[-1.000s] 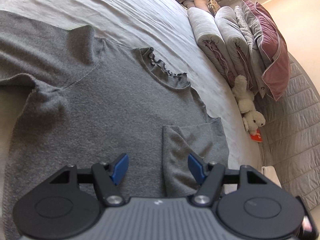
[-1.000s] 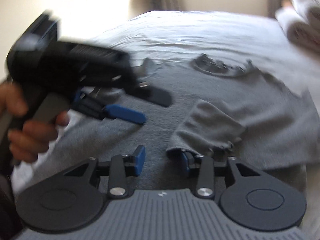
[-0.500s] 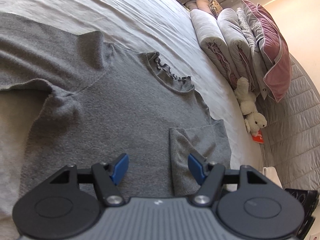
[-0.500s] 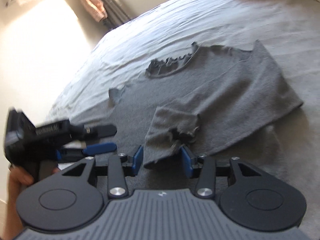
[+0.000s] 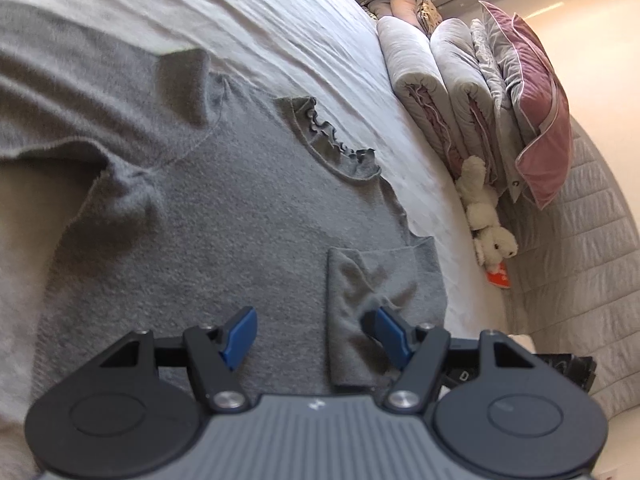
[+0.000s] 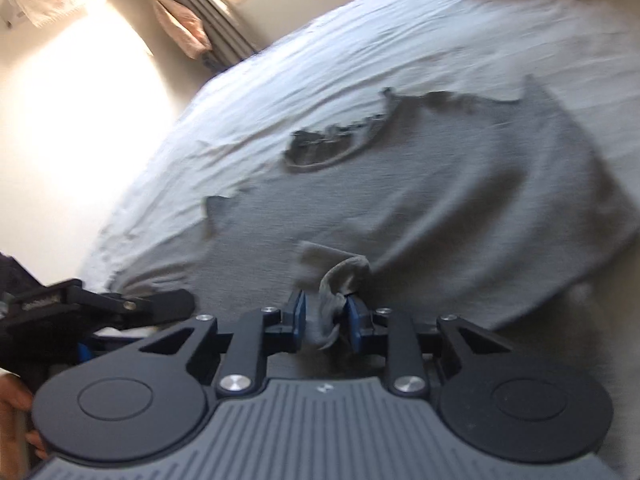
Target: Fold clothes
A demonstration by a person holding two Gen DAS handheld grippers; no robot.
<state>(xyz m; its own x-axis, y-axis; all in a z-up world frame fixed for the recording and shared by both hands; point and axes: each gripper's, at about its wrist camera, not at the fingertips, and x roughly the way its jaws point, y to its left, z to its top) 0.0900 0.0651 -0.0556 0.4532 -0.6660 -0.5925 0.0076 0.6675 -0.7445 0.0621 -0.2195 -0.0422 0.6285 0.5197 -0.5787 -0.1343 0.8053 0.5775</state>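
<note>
Lying flat on the bed (image 5: 304, 20), the grey sweater (image 5: 240, 220) had its frilled collar (image 5: 332, 148) toward the folded blankets (image 5: 448, 92) and one sleeve (image 5: 360, 304) folded across its body. The right tool (image 6: 323, 316) had just been closing, its blue pads (image 6: 298, 312) pinching the bunched sleeve cuff (image 6: 334, 280). The left tool (image 5: 316, 332) hovered over the sweater with jaws apart, gripping nothing. A stuffed toy (image 5: 486, 216) lay beside the blankets.
</note>
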